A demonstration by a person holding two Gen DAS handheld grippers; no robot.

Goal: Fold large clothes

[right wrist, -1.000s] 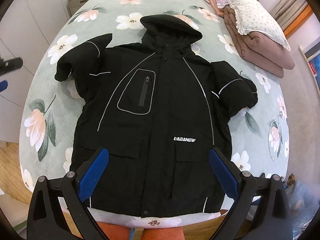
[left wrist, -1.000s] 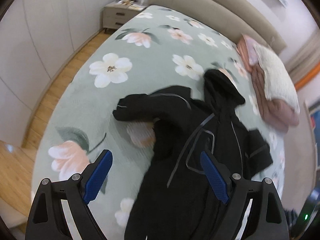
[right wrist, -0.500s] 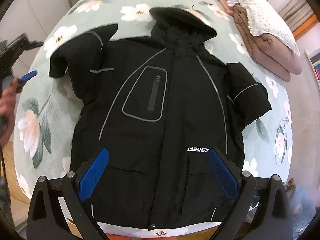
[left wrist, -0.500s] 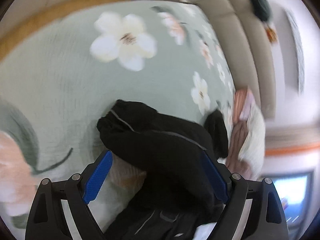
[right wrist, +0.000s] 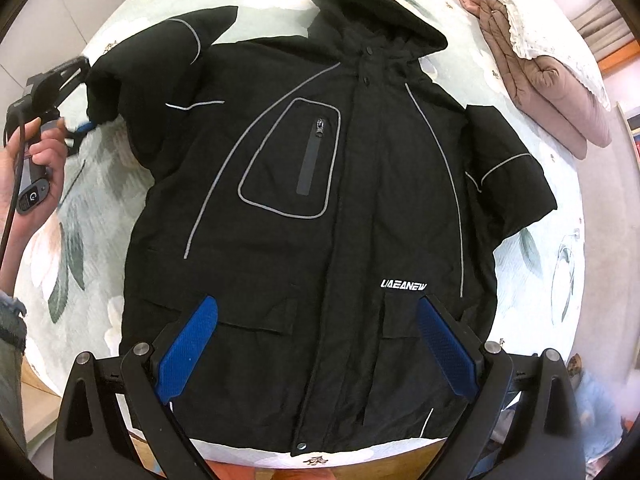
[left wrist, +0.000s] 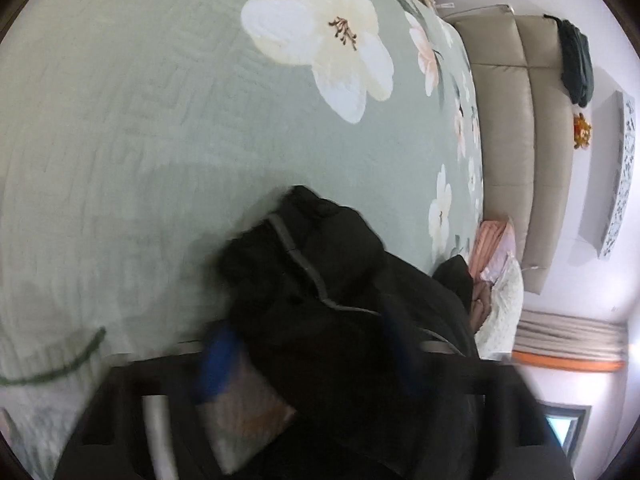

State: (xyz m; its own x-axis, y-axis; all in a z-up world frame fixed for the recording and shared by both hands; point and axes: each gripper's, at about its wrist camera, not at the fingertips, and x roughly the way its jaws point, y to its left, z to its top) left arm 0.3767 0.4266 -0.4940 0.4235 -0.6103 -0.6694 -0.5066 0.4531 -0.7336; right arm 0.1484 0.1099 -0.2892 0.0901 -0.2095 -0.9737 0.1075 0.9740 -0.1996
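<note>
Fingers of the left gripper (left wrist: 308,356), wide apart a second ago, are closing around the jacket (right wrist: 320,208) sleeve cuff (left wrist: 280,256) lying between them; blur hides whether they bite yet. Folding likely starts there. Right gripper (right wrist: 318,344) hangs splayed above the hem, pointing steeply down.

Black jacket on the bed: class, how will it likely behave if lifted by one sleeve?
The black jacket looks padded and soft, so it would probably sag. Its sleeve already bunches at the closing left gripper. Its bulk suggests the body drags along the bedspread.
</note>
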